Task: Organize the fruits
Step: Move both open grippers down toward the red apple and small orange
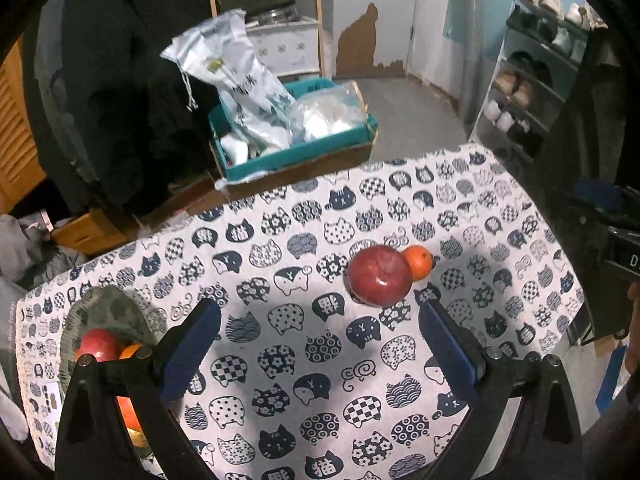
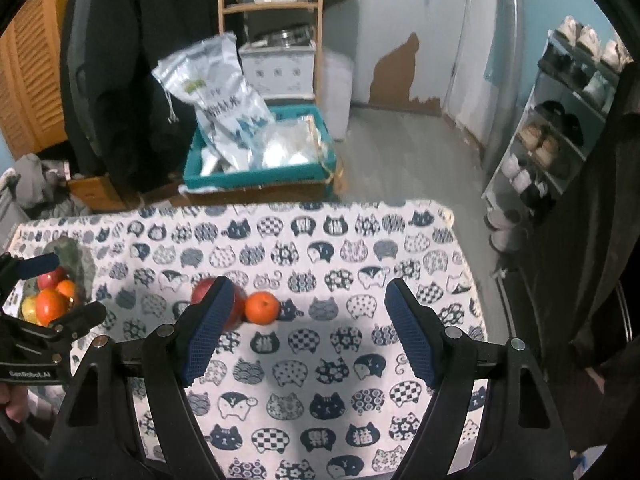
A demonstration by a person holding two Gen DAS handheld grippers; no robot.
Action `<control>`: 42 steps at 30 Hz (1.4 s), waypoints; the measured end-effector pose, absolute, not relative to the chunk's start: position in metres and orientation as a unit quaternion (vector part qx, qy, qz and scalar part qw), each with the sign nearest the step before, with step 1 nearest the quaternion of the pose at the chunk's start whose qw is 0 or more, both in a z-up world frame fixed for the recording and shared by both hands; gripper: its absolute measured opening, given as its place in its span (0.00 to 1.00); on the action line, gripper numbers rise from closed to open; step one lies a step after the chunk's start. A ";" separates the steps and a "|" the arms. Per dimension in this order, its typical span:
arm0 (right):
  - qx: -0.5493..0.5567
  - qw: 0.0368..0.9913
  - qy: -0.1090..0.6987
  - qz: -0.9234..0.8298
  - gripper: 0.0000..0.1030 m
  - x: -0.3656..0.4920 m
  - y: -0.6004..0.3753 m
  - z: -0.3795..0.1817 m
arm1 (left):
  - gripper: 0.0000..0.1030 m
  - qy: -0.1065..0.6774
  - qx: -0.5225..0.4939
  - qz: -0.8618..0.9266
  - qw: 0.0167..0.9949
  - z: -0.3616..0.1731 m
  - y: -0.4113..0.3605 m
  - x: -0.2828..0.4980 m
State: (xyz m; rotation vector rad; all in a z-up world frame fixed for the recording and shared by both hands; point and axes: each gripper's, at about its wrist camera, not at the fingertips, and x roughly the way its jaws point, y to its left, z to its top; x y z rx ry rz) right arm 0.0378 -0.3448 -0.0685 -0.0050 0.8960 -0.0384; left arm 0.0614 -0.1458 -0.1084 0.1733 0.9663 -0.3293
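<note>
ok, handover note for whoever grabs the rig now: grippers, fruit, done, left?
Left gripper: jaws open, empty, above the cloth.
Right gripper: jaws open, empty.
Red apple and orange sit touching on the tablecloth, loose.
Glass bowl at the left edge of the table already holds several fruits.
Left: the apple and orange, presumably into the bowl.

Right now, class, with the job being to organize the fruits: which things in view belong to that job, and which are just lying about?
Belong to the job:
- red apple on the cloth
- orange touching it
- glass bowl already holding fruit
- left gripper and right gripper, both open

Just lying about:
- teal crate of bags
- shoe rack
- wooden shelf
- dark coat
</note>
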 end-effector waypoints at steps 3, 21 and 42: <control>-0.005 0.891 0.454 -0.021 0.76 0.045 -0.347 -0.086 | 0.97 0.478 0.084 -0.158 0.860 -0.123 -0.150 0.068; 0.018 0.822 0.568 -0.019 0.76 0.088 -0.351 -0.195 | 0.97 0.549 0.078 -0.162 0.816 -0.209 -0.180 0.103; 0.041 0.810 0.584 -0.035 0.76 0.103 -0.372 -0.212 | 0.97 0.574 0.063 -0.191 0.794 -0.239 -0.216 0.131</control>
